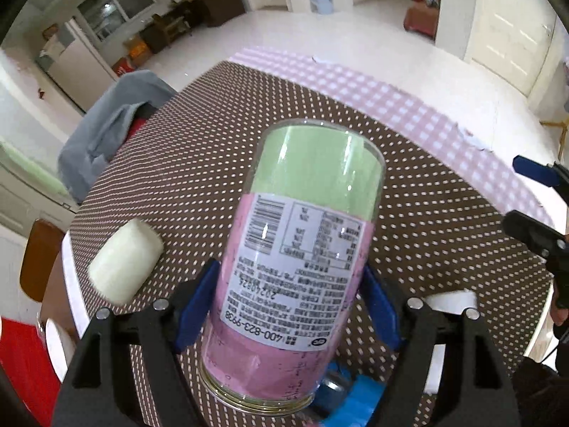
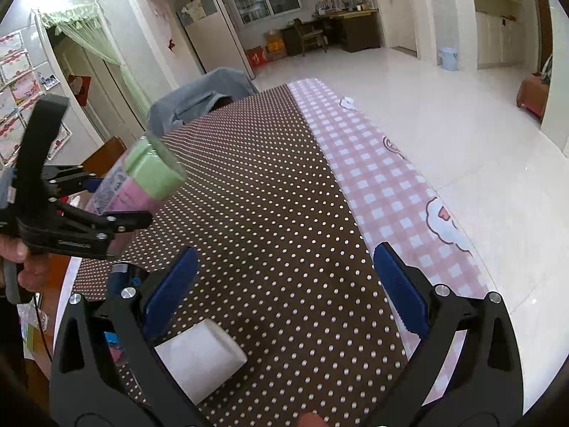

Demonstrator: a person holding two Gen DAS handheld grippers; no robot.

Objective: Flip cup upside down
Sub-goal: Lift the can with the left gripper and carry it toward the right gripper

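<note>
The cup is a clear glass with a pink and green liner and a white printed label. My left gripper is shut on the cup, blue pads on both sides, holding it tilted above the dotted brown tablecloth. Its rim end is nearest the camera, its base points away. In the right wrist view the cup shows at the left, held in the air by the left gripper. My right gripper is open and empty over the tablecloth.
A white cylinder lies on the cloth at the left; it also shows in the right wrist view. A pink checked cloth covers the table's right side. A chair with a grey garment stands at the far edge. A blue object lies below the cup.
</note>
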